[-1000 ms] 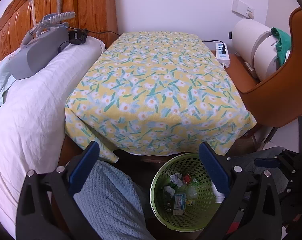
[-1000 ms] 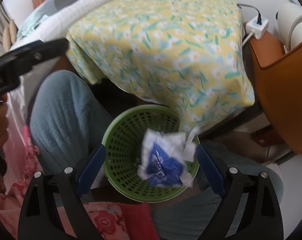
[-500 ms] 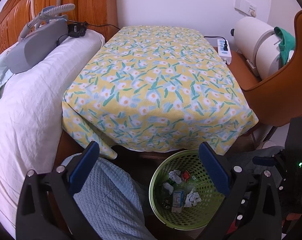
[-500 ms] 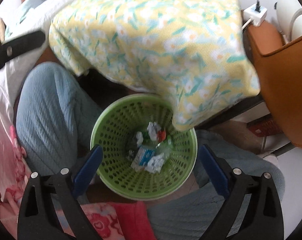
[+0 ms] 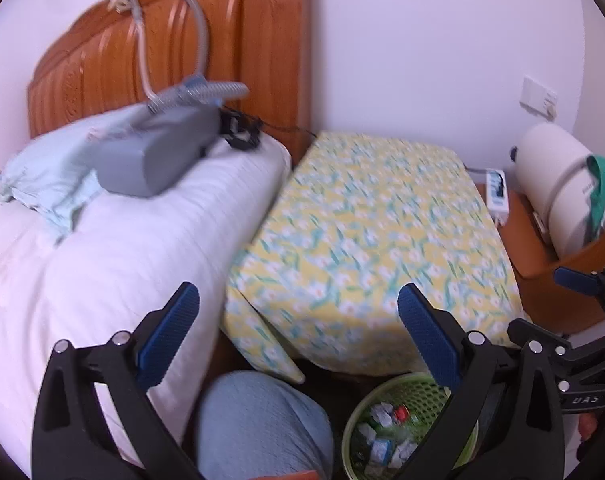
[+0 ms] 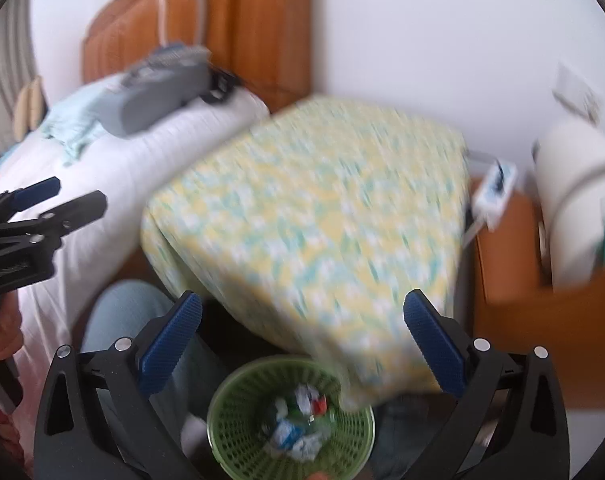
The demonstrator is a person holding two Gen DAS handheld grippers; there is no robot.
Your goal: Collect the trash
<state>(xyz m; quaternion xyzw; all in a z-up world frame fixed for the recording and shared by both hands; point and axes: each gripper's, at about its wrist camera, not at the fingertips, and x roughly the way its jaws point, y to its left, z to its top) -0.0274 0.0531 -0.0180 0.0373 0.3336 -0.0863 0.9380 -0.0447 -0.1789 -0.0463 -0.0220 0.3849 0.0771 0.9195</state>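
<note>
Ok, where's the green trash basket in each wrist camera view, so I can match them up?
Left wrist view: the green basket sits at the bottom edge, right of centre, partly behind the right finger of the hand-held gripper.
Right wrist view: the basket sits at bottom centre, between the two fingers.
Shared landmark: the yellow flowered cloth hangs just above the basket in both.

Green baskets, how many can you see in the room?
1. The green basket sits on the floor below the flowered table edge, beside the person's knee, with trash inside. Others could be hidden out of view.
</note>
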